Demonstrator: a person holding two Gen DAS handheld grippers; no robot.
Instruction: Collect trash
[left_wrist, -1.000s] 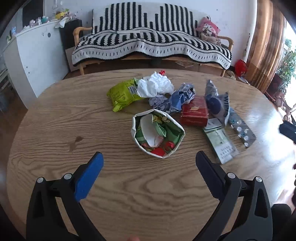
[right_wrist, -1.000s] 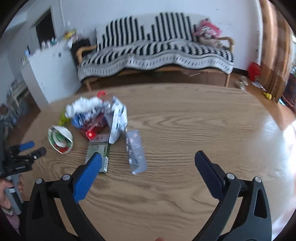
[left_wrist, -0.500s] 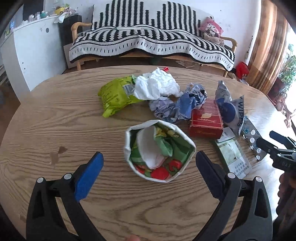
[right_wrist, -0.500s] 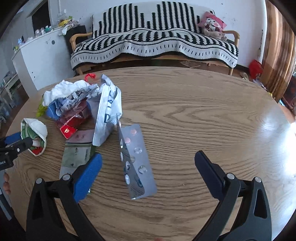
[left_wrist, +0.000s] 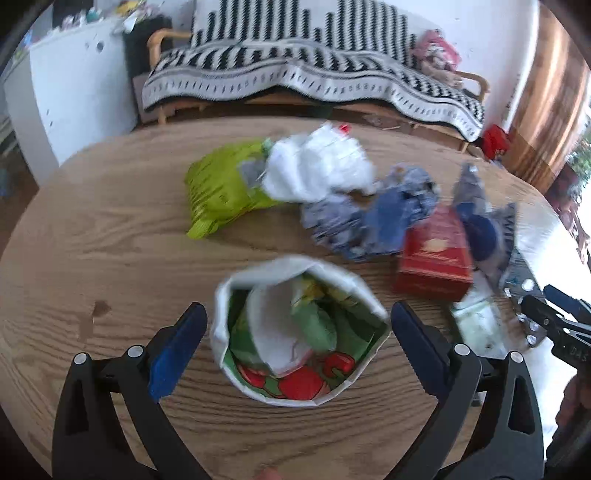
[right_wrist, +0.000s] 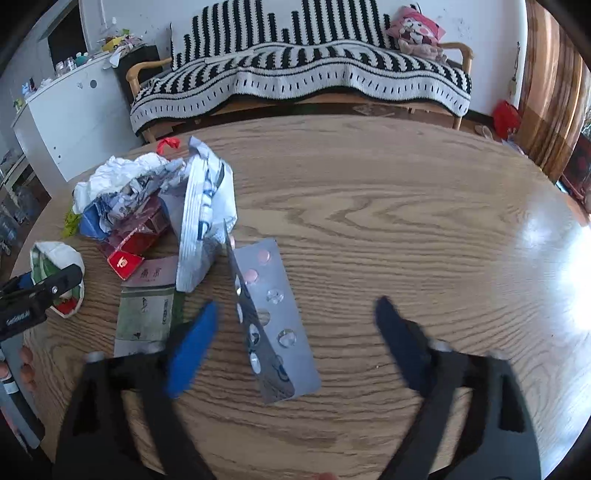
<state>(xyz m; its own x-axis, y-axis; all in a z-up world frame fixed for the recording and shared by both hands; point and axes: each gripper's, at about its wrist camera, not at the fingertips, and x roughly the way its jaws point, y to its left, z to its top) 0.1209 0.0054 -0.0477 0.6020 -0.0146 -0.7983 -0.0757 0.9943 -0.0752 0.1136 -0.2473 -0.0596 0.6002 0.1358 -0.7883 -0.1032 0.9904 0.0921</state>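
Both grippers stand wide open over a round wooden table (right_wrist: 388, 206) strewn with trash. The left gripper (left_wrist: 295, 332) brackets an open-topped paper bag (left_wrist: 299, 332) printed with red tomatoes and already stuffed with wrappers; its blue finger (left_wrist: 177, 350) sits just beside the bag's left wall, the dark finger just beside the right, and contact cannot be told through the blur. The right gripper (right_wrist: 295, 339) straddles a silver blister pack (right_wrist: 273, 321), which lies angled between the spread fingers and appears clear of both.

Beyond the bag the litter clusters together: a lime-green snack bag (left_wrist: 221, 188), crumpled white paper (left_wrist: 317, 166), blue-grey wrappers (left_wrist: 373, 214), a red carton (left_wrist: 432, 258) and a pale green flat box (right_wrist: 147, 314) just left of the blister pack. A white foil pouch (right_wrist: 203, 221) leans against the heap.

The table's right half lies bare to its curved edge, glare on the far rim. Both tools point forward over the near edge toward a striped sofa (right_wrist: 303, 74); fingers (right_wrist: 27, 365) of the left hand show at the right view's margin.
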